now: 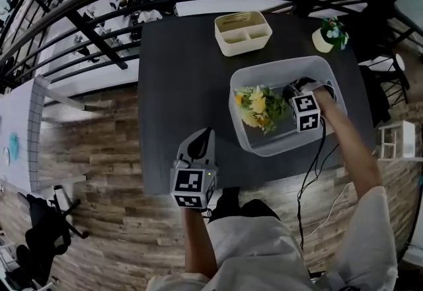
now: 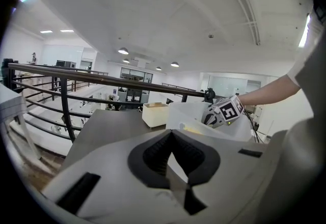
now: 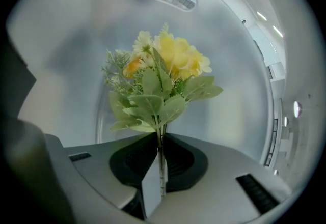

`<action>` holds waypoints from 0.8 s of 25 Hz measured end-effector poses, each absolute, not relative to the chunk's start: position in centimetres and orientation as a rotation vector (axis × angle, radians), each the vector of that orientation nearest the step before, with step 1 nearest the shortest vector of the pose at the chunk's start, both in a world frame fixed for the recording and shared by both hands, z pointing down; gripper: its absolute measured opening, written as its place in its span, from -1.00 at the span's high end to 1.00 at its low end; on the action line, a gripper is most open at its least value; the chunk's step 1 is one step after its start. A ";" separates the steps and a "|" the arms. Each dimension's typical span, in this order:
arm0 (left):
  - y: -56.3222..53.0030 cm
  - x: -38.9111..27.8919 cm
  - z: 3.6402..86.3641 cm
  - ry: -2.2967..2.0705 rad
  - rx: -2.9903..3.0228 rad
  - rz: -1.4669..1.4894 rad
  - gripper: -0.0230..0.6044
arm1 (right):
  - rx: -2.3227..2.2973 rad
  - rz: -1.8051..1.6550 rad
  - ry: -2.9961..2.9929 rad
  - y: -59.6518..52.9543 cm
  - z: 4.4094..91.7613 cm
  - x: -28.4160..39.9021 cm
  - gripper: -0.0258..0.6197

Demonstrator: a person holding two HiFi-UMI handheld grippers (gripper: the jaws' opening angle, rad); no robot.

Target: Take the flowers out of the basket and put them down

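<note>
A bunch of yellow flowers (image 1: 258, 106) with green leaves lies inside the white plastic basket (image 1: 246, 133) on the dark table. My right gripper (image 1: 292, 95) reaches down into the basket and is shut on the stem; in the right gripper view the flowers (image 3: 163, 73) stand straight out from the pinched pads (image 3: 175, 162). My left gripper (image 1: 201, 144) hovers over the table's near edge, left of the basket, with its jaws (image 2: 173, 154) shut on nothing. The left gripper view shows the basket (image 2: 191, 116) and the right gripper's marker cube (image 2: 229, 110) ahead.
A cream two-compartment tray (image 1: 242, 33) sits at the table's far side. A small potted plant (image 1: 328, 34) stands at the far right corner. A black railing (image 1: 99, 12) runs behind the table. Wooden floor lies to the left and near side.
</note>
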State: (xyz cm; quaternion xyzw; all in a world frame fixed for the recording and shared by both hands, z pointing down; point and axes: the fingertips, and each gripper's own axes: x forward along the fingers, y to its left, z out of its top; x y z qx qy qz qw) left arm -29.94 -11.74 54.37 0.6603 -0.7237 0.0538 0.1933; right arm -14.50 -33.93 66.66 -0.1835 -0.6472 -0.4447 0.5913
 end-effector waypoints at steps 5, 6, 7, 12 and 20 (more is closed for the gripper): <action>-9.6 -27.9 52.7 -2.041 1.877 0.108 0.85 | -0.326 -0.997 -1.604 -31.8 61.2 -13.6 0.73; -9.1 -27.2 52.4 -2.039 1.892 0.105 0.85 | -0.300 -0.994 -1.623 -31.3 60.2 -13.2 0.73; -8.7 -26.5 52.1 -2.034 1.912 0.101 0.85 | -0.272 -0.996 -1.641 -30.7 59.1 -12.9 0.73; -5.8 -23.3 50.7 -2.022 2.004 0.066 0.85 | -0.065 -0.931 -1.783 -27.7 53.6 -11.4 0.73; -0.3 -20.4 49.4 -2.015 2.041 0.117 0.85 | 0.257 -0.627 -2.020 -23.2 47.0 -7.7 0.73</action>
